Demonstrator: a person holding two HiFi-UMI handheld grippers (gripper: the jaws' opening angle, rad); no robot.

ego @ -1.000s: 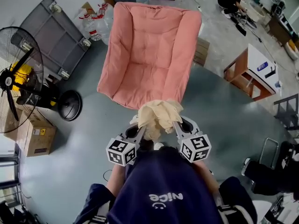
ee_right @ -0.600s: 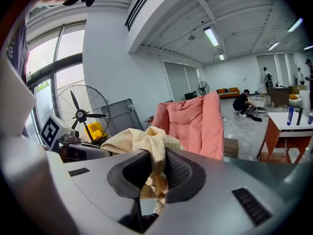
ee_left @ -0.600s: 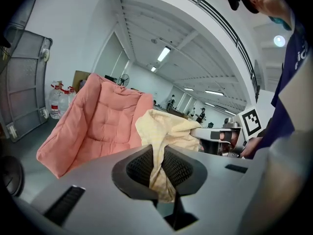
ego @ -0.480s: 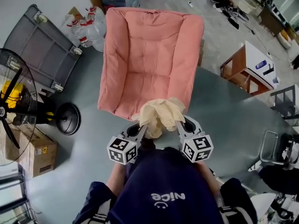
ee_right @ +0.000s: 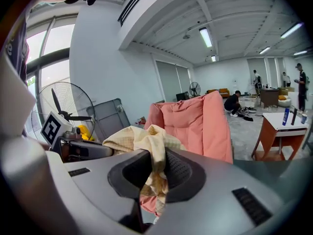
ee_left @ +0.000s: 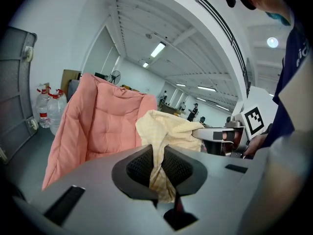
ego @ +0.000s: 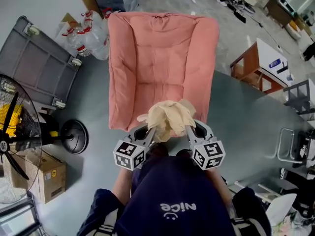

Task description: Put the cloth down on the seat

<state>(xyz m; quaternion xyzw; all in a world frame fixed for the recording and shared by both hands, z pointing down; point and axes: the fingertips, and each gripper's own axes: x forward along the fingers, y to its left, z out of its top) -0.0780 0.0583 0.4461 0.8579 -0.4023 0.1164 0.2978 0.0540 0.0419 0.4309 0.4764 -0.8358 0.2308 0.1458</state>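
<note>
A pale yellow cloth (ego: 168, 119) hangs bunched between my two grippers, over the front edge of the pink cushioned seat (ego: 157, 63). My left gripper (ego: 150, 130) is shut on the cloth's left end, and in the left gripper view the cloth (ee_left: 161, 141) is pinched between its dark pads. On the other side my right gripper (ego: 187, 129) is shut on the cloth's right end, and the right gripper view has the cloth (ee_right: 151, 153) squeezed in its jaws. The pink seat (ee_left: 98, 126) (ee_right: 195, 124) stands just ahead in both gripper views.
A grey flat cart (ego: 34, 63) and water bottles (ego: 88, 28) stand left of the seat. A black floor fan (ego: 29, 136) and a cardboard box (ego: 47, 178) are at the left. A wooden side table (ego: 261, 68) stands at the right. People are at the far back.
I have stepped closer to the seat: it now fills more of the head view, and the cloth has moved from the front edge to over the cushion. Both grips are unchanged.
</note>
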